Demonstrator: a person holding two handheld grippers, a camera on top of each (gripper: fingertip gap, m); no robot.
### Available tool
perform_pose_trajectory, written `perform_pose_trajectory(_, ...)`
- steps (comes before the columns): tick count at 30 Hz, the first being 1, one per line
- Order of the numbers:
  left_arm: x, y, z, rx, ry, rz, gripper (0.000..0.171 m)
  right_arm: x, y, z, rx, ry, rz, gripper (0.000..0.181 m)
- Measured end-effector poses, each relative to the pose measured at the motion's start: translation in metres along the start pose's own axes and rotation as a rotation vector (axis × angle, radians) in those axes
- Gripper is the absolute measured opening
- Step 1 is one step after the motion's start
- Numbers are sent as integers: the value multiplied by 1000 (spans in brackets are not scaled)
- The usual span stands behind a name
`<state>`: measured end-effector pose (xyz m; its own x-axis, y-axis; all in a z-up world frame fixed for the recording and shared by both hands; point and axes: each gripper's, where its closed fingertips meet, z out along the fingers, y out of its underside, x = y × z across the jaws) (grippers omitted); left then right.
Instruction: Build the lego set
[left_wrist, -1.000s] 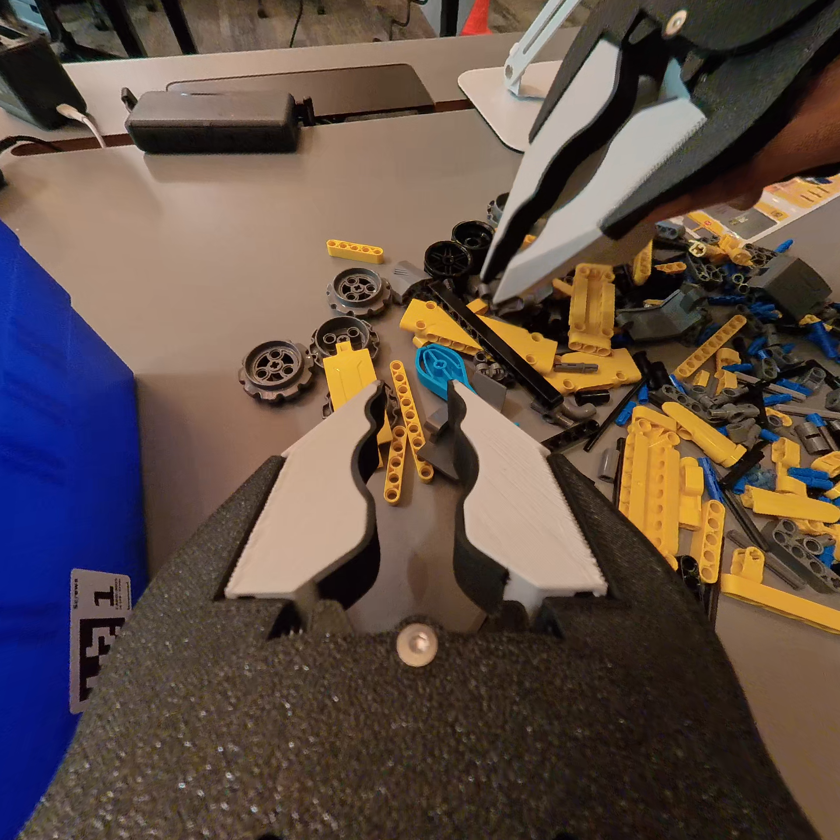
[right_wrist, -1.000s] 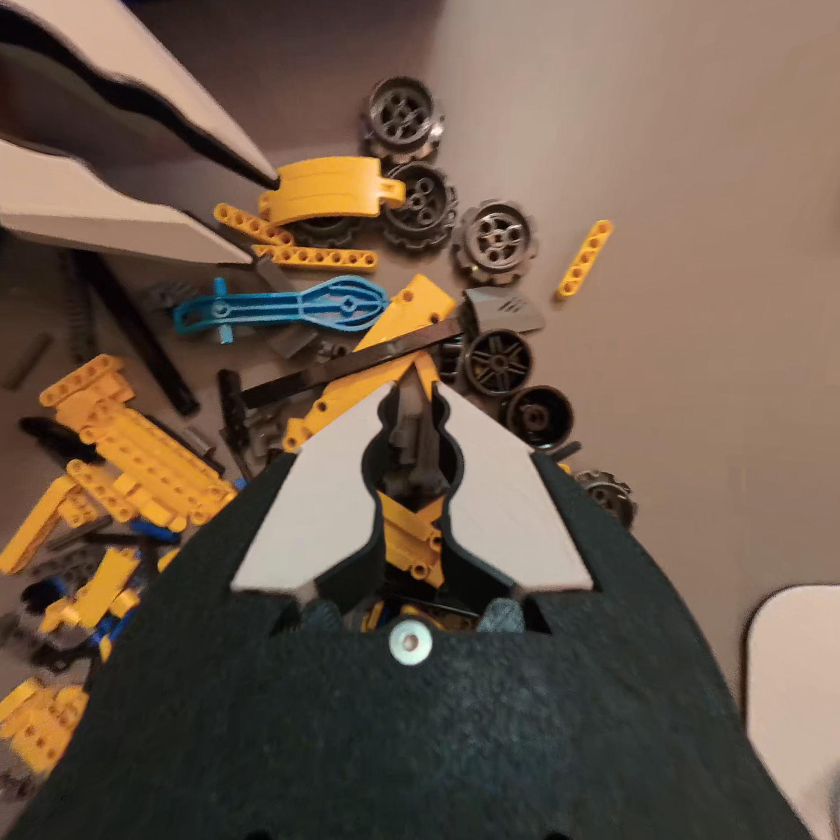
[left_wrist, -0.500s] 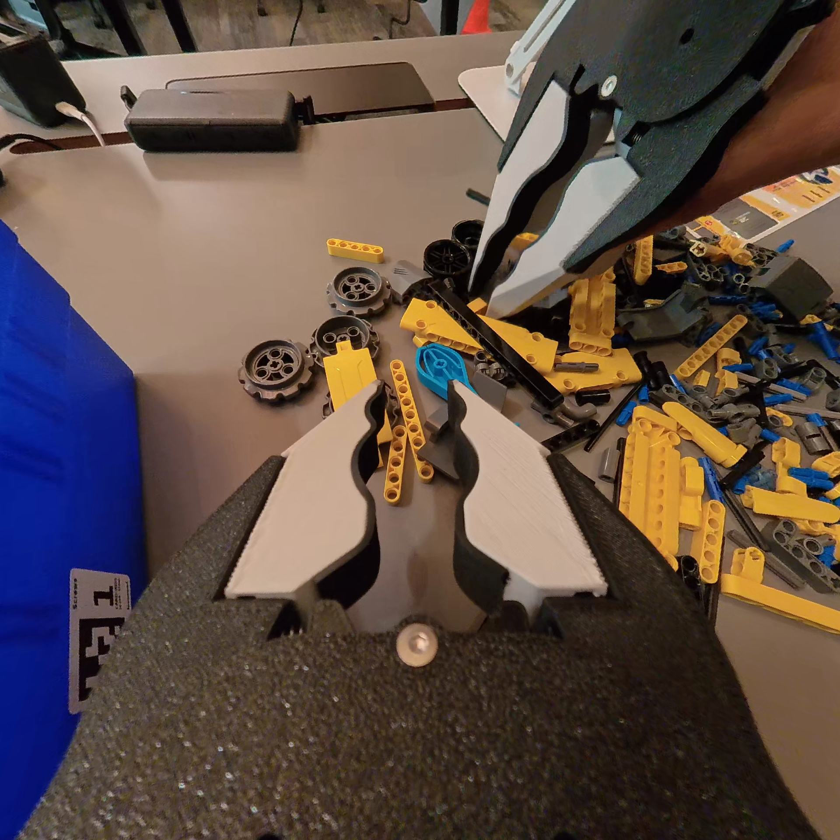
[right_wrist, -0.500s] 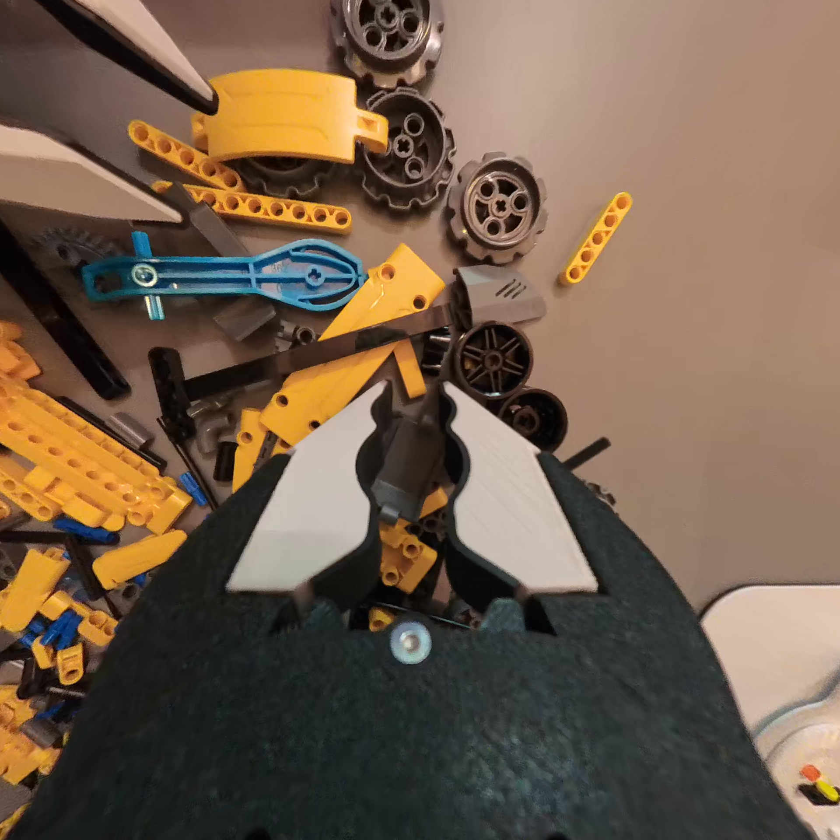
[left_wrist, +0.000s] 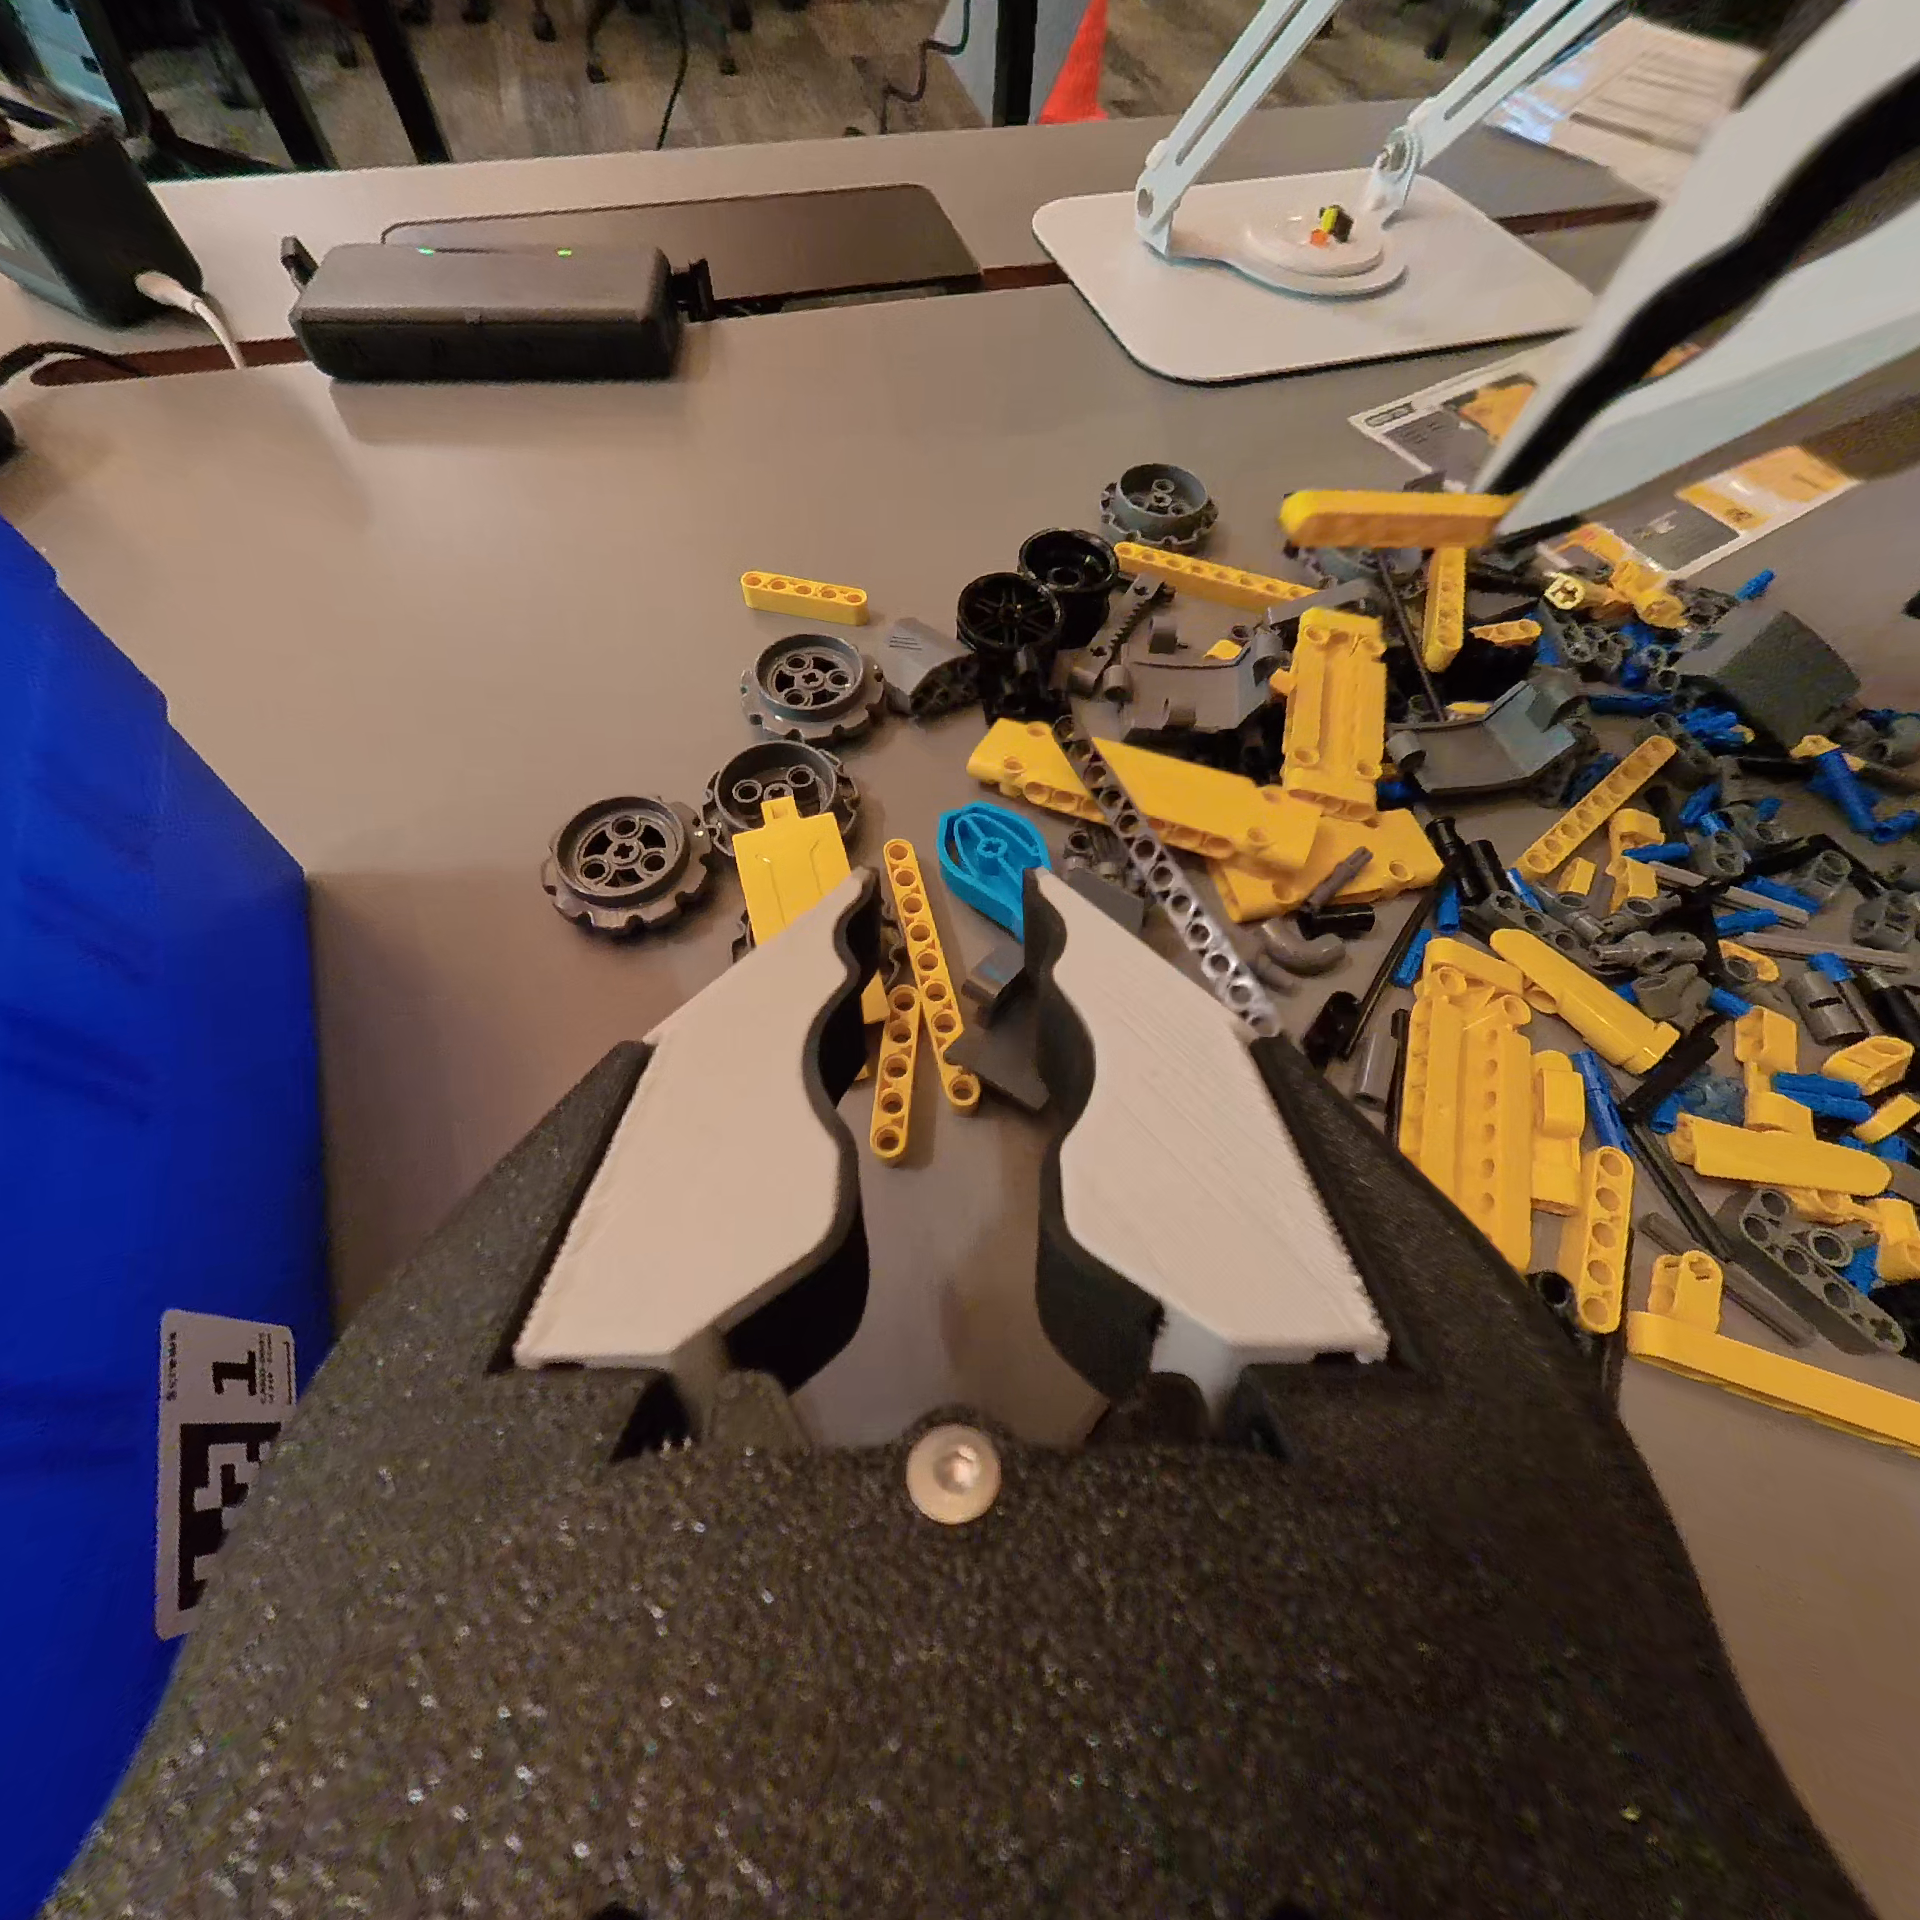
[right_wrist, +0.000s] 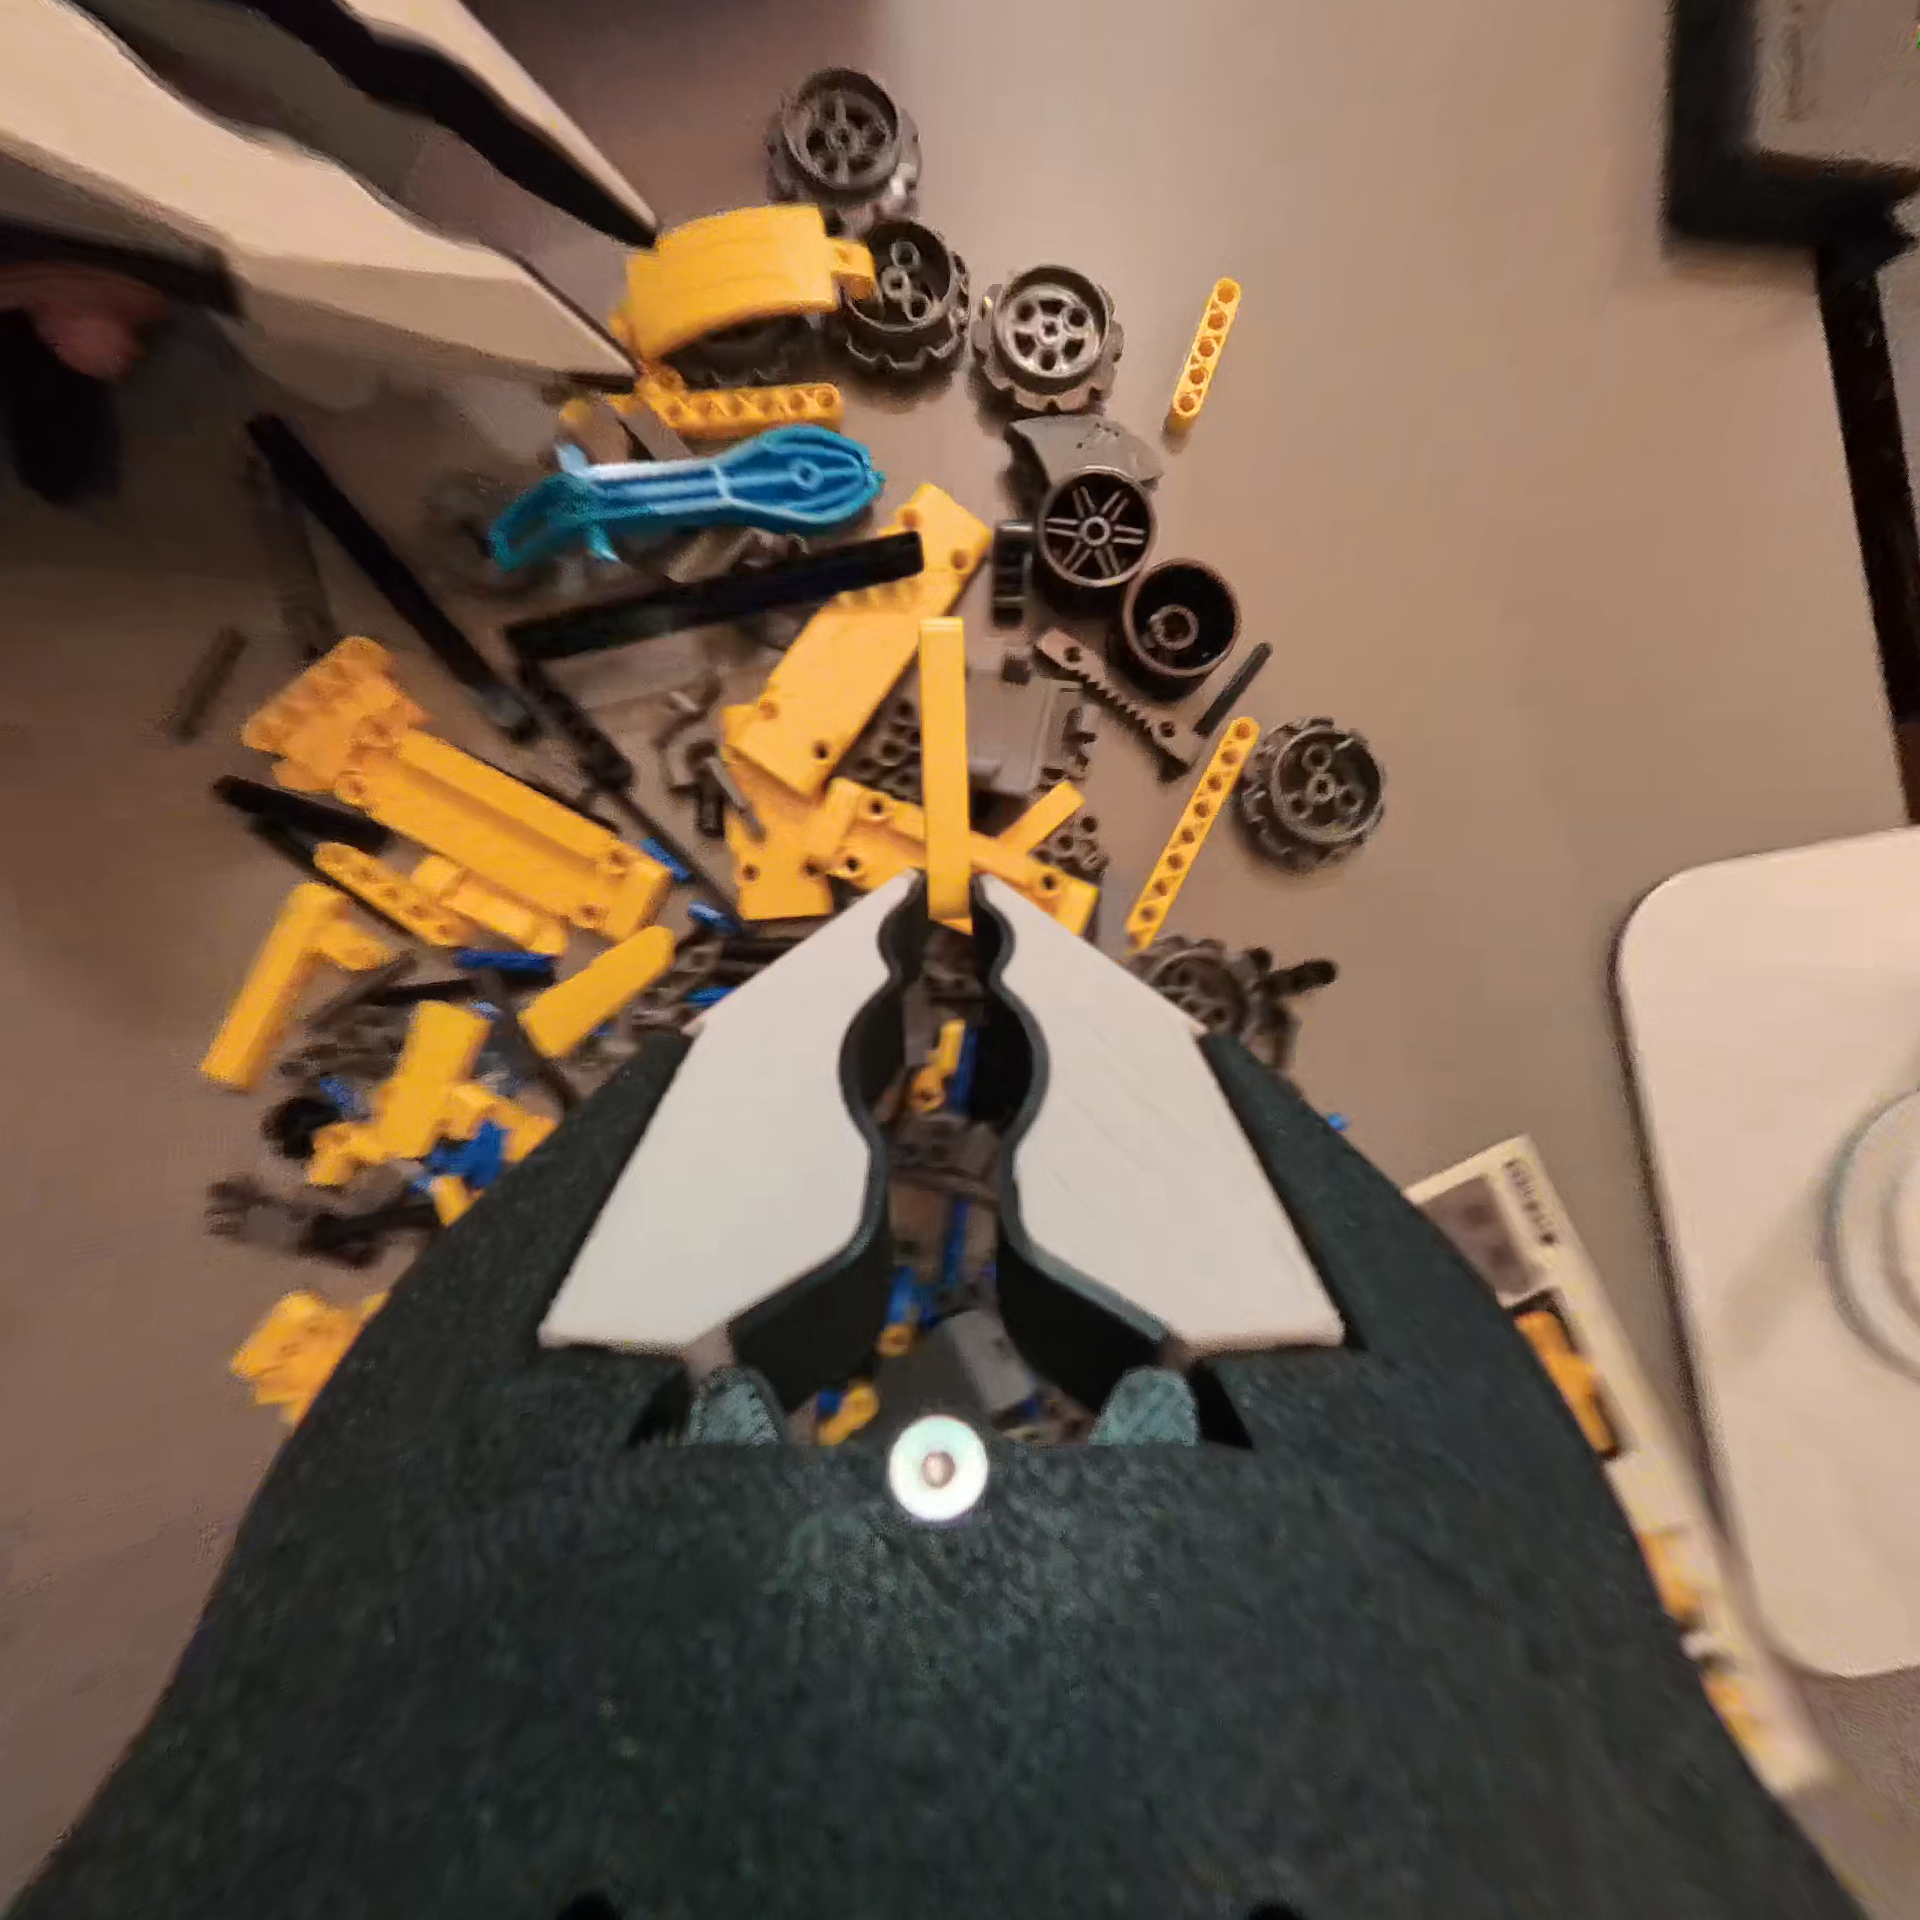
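A pile of yellow, grey, black and blue building-toy parts (left_wrist: 1351, 831) lies on a grey table (left_wrist: 520, 540). My left gripper (left_wrist: 948, 894) is open and low over two thin yellow beams (left_wrist: 920, 997), next to a blue part (left_wrist: 982, 852) and a yellow curved panel (left_wrist: 790, 862). It also shows at the top left of the right wrist view (right_wrist: 636, 301). My right gripper (right_wrist: 948, 891) is shut on one end of a long yellow beam (right_wrist: 943, 769) and holds it above the pile. In the left wrist view it (left_wrist: 1501, 509) is at the upper right with the beam (left_wrist: 1392, 517) sticking out level.
Several grey toothed wheels (left_wrist: 629, 862) and black wheels (left_wrist: 1008, 613) lie left of the pile. A blue bin (left_wrist: 125, 935) stands at the left. A black power brick (left_wrist: 488, 312), a white lamp base (left_wrist: 1299, 281) and a printed leaflet (left_wrist: 1455, 416) are at the back. There is about 15 cm between the tips of the two grippers.
My right gripper has shut on the long yellow beam and lifted it up and to the right, away from the pile. My left gripper has not moved.
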<state>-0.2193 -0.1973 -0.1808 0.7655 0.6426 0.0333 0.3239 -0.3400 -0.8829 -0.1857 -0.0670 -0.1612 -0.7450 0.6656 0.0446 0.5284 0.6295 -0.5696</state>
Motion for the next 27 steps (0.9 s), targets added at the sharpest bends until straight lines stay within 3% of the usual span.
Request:
perform_pose_trajectory(7,36,-30,-17,181,150,88,26,-58,-3,-55,301,-262,377,7)
perform_pose_trajectory(18,71,-36,-25,236,257,228,26,-108,7,-107,425,-386,482,7)
perform_pose_trajectory(23,176,-29,-78,259,897,270,27,-145,34,-112,380,-480,505,7)
perform_pose_trajectory(27,229,-15,-88,170,1005,367,27,-183,87,-110,273,-511,528,7)
